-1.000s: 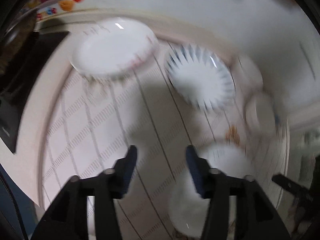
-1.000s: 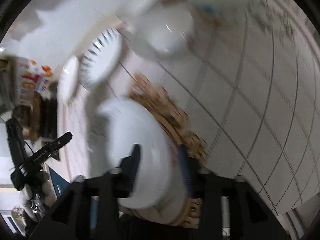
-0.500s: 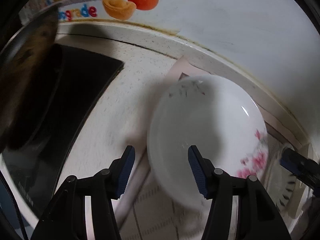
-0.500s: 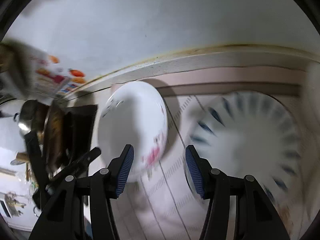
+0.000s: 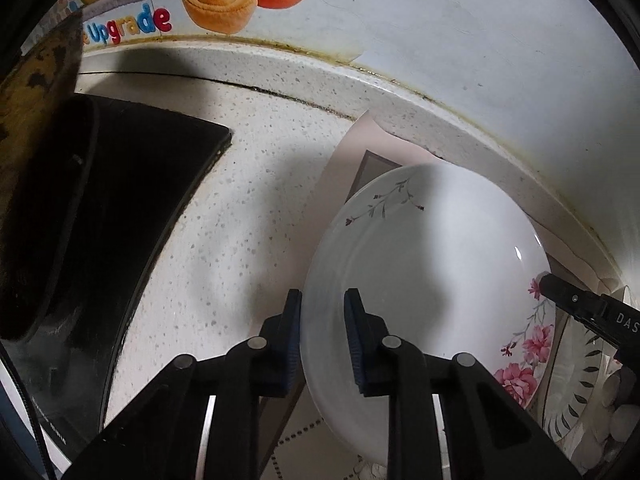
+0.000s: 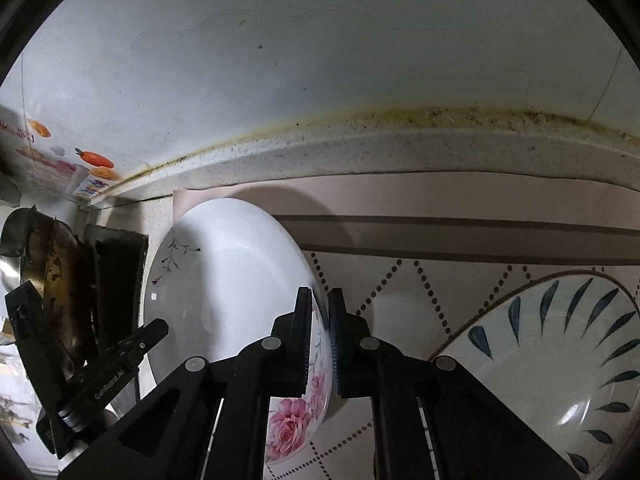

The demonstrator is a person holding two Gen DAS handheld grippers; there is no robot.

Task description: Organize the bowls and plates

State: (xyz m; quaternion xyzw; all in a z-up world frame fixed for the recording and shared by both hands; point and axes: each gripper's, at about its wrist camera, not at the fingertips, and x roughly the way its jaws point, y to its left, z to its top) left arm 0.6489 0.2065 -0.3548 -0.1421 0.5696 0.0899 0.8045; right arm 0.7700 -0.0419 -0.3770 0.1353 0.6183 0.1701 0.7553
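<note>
A white deep plate [image 5: 432, 264] with pink flowers and a thin twig pattern lies on a patterned placemat [image 6: 400, 280] by the back wall. My left gripper [image 5: 322, 332] straddles its left rim, jaws closing, one pad outside and one inside the rim. My right gripper [image 6: 320, 332] is shut on the opposite rim of the same plate [image 6: 228, 272], near the pink roses. In the left wrist view the right gripper's fingertip [image 5: 576, 304] shows at the plate's right edge. The left gripper's body [image 6: 120, 360] appears low on the left of the right wrist view.
A white plate with dark blue leaf marks [image 6: 552, 360] sits on the mat just right of the flowered one. Left of it are a speckled counter [image 5: 240, 200], a black stove top [image 5: 100, 220] and a stained pan [image 5: 32, 120]. The wall rises close behind.
Both grippers swept from the other dishes over to the flowered plate. In the last half second their jaws narrowed from wide apart onto its two opposite rims.
</note>
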